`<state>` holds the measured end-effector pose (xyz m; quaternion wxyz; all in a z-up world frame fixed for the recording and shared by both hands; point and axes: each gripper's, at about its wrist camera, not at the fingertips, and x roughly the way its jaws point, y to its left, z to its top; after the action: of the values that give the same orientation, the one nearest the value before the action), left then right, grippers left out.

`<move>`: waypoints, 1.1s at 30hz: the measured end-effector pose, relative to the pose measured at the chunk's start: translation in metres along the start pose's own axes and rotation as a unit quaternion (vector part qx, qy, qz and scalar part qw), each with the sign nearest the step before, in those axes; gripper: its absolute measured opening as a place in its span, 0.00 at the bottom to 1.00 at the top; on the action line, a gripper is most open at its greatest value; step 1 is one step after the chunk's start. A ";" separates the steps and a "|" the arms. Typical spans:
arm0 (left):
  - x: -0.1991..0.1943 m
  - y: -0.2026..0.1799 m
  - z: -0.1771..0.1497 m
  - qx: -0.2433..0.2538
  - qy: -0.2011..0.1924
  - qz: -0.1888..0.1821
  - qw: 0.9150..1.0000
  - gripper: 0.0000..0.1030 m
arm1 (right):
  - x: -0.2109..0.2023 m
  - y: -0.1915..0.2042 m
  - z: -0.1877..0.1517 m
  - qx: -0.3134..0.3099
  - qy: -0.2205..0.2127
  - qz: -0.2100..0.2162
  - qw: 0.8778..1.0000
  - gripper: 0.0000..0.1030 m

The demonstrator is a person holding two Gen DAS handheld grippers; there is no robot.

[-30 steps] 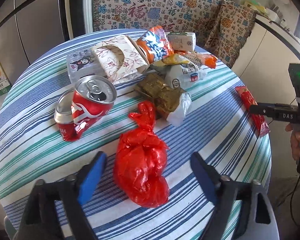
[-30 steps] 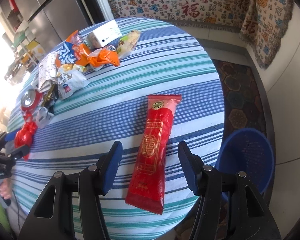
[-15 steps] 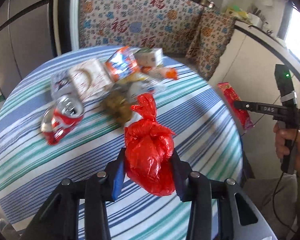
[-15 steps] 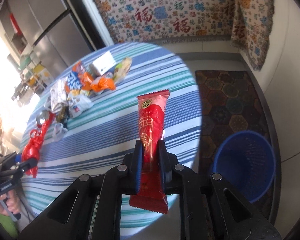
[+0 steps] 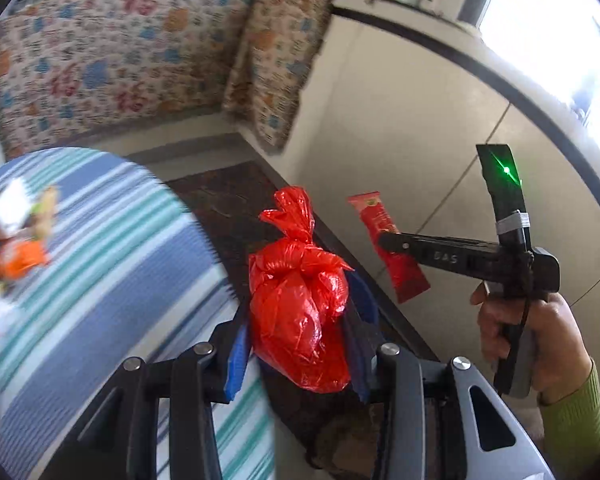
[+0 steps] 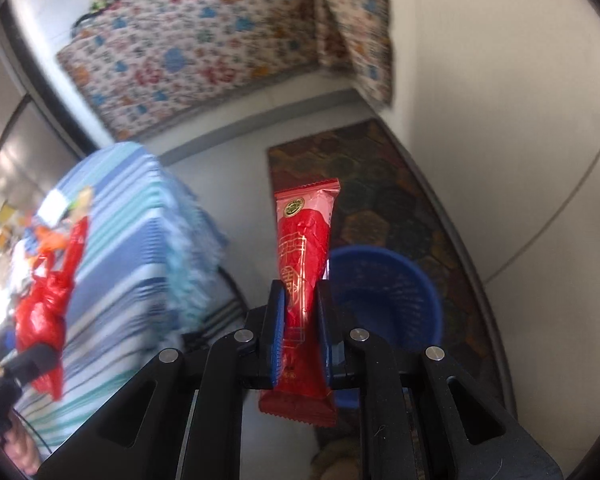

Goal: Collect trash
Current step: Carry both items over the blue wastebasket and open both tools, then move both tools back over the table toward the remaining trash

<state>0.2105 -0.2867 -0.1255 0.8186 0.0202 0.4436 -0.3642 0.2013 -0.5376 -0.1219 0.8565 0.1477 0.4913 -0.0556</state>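
Now, left hand-held gripper (image 5: 296,356) clenched around red bag (image 5: 298,312), right hand-held gripper (image 6: 300,336) pinching red wrapper (image 6: 304,280) at frame centre; best released squarely over blue bin (image 6: 396,292), lower right.

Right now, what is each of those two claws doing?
Left gripper: closed on the red bag.
Right gripper: closed on the red wrapper, near the blue bin.

Knotted red plastic bag (image 5: 300,312), red snack wrapper (image 6: 304,280) upright, blue basket (image 6: 384,292) beneath
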 end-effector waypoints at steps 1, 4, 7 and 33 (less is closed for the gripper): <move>0.023 -0.008 0.007 0.005 0.013 -0.006 1.000 0.40 | 0.007 -0.011 0.003 0.006 0.003 -0.003 1.000 0.14; 0.079 -0.021 0.019 0.009 0.039 -0.016 0.999 0.40 | 0.027 -0.039 0.003 0.026 0.023 -0.006 0.999 0.14; 0.124 -0.028 0.024 0.007 0.064 -0.023 0.998 0.40 | 0.043 -0.057 0.002 0.034 0.041 -0.006 0.999 0.14; 0.210 -0.052 0.030 0.009 0.087 -0.029 0.996 0.65 | 0.071 -0.112 0.003 0.087 0.047 0.016 0.995 0.50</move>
<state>0.2717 -0.4567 -0.2475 0.7657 0.0467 0.5106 -0.3882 0.2129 -0.6417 -0.2038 0.8174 0.2314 0.5218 -0.0777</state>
